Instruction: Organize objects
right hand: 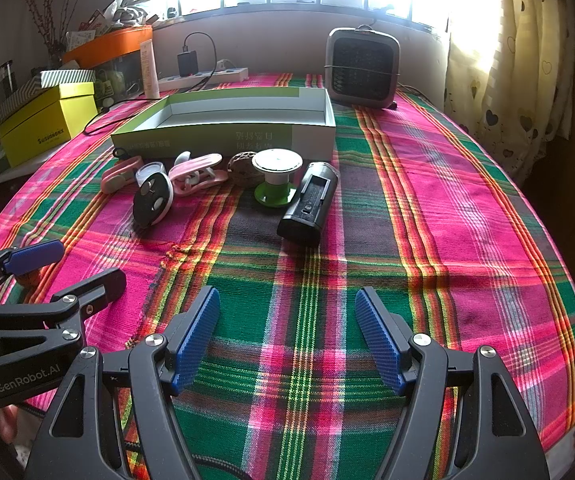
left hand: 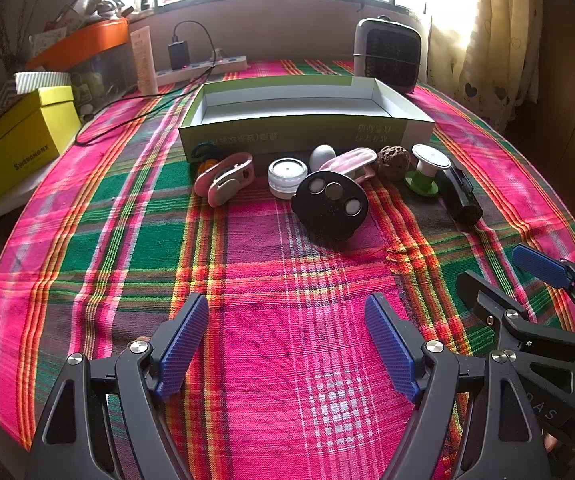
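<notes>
An empty green and white box [left hand: 307, 128] [right hand: 223, 132] lies open on the plaid tablecloth. In front of it is a row of small items: a pink clip [left hand: 225, 178], a clear jar [left hand: 287, 177], a black disc with round inserts [left hand: 331, 204] [right hand: 152, 199], a grey egg shape [left hand: 321, 156], a second pink clip [left hand: 353, 164] [right hand: 197, 174], a brown textured ball [left hand: 394, 162], a white and green spool [left hand: 427, 170] [right hand: 276, 178] and a black block [left hand: 461, 196] [right hand: 308, 204]. My left gripper [left hand: 287, 344] and right gripper [right hand: 287, 336] are open and empty, well short of the row.
A small heater [left hand: 387, 54] [right hand: 361, 68] stands behind the box. A power strip with charger [left hand: 199, 64] and a tube [left hand: 145, 60] sit at the back left. Yellow [left hand: 19, 148] and orange [left hand: 83, 42] boxes stand left. Curtains [right hand: 527, 60] hang right.
</notes>
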`<action>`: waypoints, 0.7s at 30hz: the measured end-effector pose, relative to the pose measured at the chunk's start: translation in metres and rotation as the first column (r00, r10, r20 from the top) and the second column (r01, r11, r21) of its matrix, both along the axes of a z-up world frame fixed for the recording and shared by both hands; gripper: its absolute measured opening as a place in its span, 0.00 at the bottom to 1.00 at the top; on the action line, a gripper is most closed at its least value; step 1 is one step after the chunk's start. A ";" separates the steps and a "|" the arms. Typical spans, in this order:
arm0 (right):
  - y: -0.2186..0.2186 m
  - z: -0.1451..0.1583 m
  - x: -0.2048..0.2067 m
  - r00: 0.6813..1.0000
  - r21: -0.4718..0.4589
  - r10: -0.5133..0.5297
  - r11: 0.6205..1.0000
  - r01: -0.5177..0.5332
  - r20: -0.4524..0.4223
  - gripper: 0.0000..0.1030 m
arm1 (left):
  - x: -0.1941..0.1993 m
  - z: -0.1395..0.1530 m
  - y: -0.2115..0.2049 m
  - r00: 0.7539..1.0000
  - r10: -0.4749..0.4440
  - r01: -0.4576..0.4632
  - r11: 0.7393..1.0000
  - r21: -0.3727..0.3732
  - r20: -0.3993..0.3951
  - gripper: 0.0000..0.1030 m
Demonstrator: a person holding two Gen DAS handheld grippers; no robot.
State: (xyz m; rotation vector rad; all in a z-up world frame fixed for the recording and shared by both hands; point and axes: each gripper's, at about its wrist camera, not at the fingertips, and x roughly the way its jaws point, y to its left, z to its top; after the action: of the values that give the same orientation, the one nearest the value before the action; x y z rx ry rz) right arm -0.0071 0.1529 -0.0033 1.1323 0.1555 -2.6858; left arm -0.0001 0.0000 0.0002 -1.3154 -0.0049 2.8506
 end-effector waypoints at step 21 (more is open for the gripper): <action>0.000 0.000 0.000 1.000 -0.001 0.000 1.000 0.000 0.002 0.69 | 0.004 0.005 -0.005 1.000 -0.009 0.009 1.000 0.002 0.005 0.77</action>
State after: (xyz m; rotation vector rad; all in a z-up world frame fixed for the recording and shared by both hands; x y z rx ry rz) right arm -0.0070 0.1525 -0.0032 1.1343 0.1536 -2.6846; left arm 0.0038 -0.0047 0.0049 -1.3195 -0.0016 2.8391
